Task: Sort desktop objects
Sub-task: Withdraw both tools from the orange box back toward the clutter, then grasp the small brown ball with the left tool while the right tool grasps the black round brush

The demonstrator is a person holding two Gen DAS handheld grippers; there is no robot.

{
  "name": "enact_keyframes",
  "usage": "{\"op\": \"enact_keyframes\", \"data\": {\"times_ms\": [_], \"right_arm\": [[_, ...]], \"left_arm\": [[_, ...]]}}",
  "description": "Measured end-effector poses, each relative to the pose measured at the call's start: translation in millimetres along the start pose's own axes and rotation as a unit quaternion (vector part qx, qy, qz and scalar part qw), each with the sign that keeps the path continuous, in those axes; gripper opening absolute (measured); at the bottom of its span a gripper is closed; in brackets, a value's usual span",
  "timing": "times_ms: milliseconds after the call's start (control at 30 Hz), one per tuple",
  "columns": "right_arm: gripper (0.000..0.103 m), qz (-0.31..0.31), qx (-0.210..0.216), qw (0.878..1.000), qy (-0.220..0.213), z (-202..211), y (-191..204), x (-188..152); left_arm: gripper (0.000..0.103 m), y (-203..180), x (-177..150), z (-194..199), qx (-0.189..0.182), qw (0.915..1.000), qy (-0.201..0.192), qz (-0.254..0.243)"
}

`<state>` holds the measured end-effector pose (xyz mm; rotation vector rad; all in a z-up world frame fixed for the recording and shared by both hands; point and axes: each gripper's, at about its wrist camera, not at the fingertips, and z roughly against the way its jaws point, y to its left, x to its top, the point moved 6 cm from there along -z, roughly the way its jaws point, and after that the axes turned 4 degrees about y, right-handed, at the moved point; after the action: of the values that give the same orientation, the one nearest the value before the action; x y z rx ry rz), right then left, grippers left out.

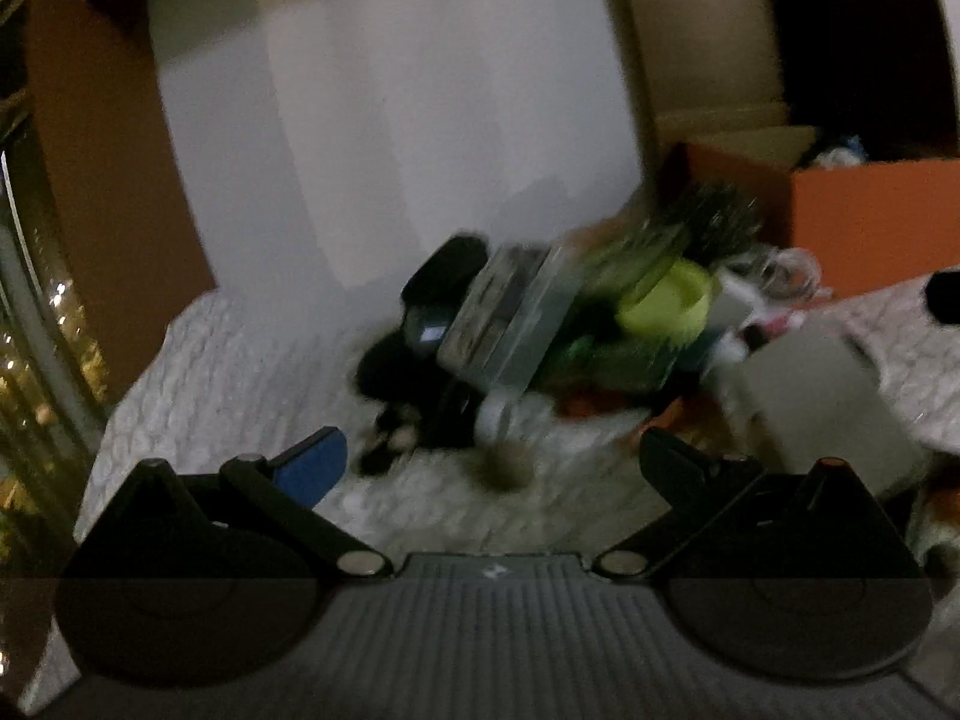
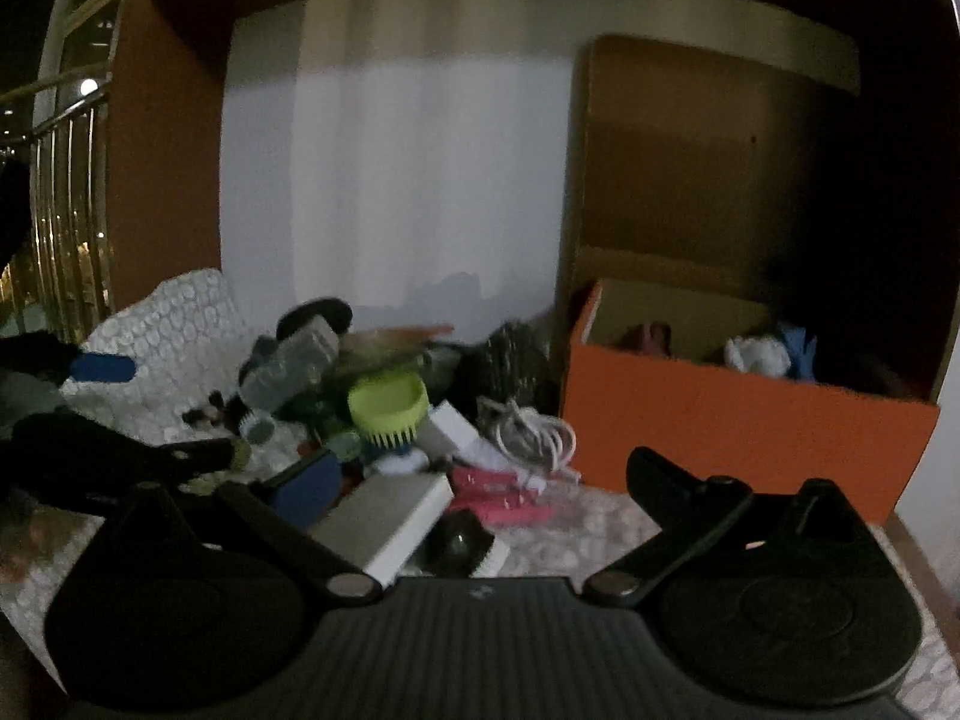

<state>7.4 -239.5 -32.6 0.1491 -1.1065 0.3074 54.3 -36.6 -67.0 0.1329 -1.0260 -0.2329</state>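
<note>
Left wrist view is blurred, yet the left claw (image 1: 489, 456) is seen with its fingers spread wide apart and nothing held between them, above a desk (image 1: 198, 372) covered by a white textured cloth. One blue fingertip (image 1: 312, 468) is visible at its left side.

Right wrist view shows the right claw (image 2: 474, 489) likewise spread apart and empty. Just beyond its fingers a white rectangular box (image 2: 390, 516) is seen lying flat, with a dark round object (image 2: 457, 543) touching its right side and a pink item (image 2: 498, 492) just behind. Farther on, a heap of clutter is piled: a lime-green brush (image 2: 387, 405) with its bristles downward, a coiled white cable (image 2: 531, 435) to its right, and a grey tilted case (image 2: 294, 360) to its left. An orange box (image 2: 738, 426) stands open to the right of the heap, with a white-and-blue bundle (image 2: 765, 354) inside it. A white wall (image 2: 396, 180) is seen behind everything.
</note>
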Motion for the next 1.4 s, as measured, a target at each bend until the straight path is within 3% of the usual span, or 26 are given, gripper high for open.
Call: {"op": "enact_keyframes", "data": {"times_ms": [300, 500, 667, 833, 1000, 1167, 1200, 1267, 1333, 1400], "right_arm": [[0.103, 0.007, -0.032, 0.999, 0.028, -21, -22, -20], [0.103, -0.012, -0.036, 0.998, 0.043, -32, -43, -30], [0.097, -0.014, -0.026, 0.998, 0.063, -43, -50, -38], [0.087, -0.003, 0.007, 0.996, 0.089, -56, -46, -45], [0.086, 0.024, 0.061, 0.993, 0.098, -71, -26, -44], [0.072, 0.051, 0.102, 0.988, 0.105, -86, -9, -35], [0.068, 0.056, 0.107, 0.987, 0.104, -88, -8, -33], [0.043, 0.056, 0.122, 0.984, 0.117, -92, -6, -32], [0.043, 0.037, 0.127, 0.984, 0.12, -92, -9, -31], [0.042, 0.029, 0.127, 0.985, 0.117, -89, -11, -33]], "left_arm": [[0.103, 15, -25, -21, -0.004, 0.9993, 0.034, 0.013], [0.103, 10, -11, -31, -0.023, 0.9994, 0.027, 0.002], [0.103, 1, -3, -51, -0.028, 0.9987, 0.043, -0.009], [0.103, -2, -2, -59, -0.032, 0.998, 0.054, -0.007], [0.103, 1, -2, -64, -0.041, 0.9972, 0.062, 0.001], [0.103, -1, -1, -69, -0.046, 0.9965, 0.07, 0.004], [0.1, -1, -1, -69, -0.049, 0.9962, 0.072, 0.005], [0.094, -1, -2, -71, -0.062, 0.9952, 0.075, 0.009], [0.086, 1, -2, -72, -0.069, 0.9945, 0.077, 0.017], [0.069, 1, -1, -72, -0.071, 0.9942, 0.078, 0.024]]}}
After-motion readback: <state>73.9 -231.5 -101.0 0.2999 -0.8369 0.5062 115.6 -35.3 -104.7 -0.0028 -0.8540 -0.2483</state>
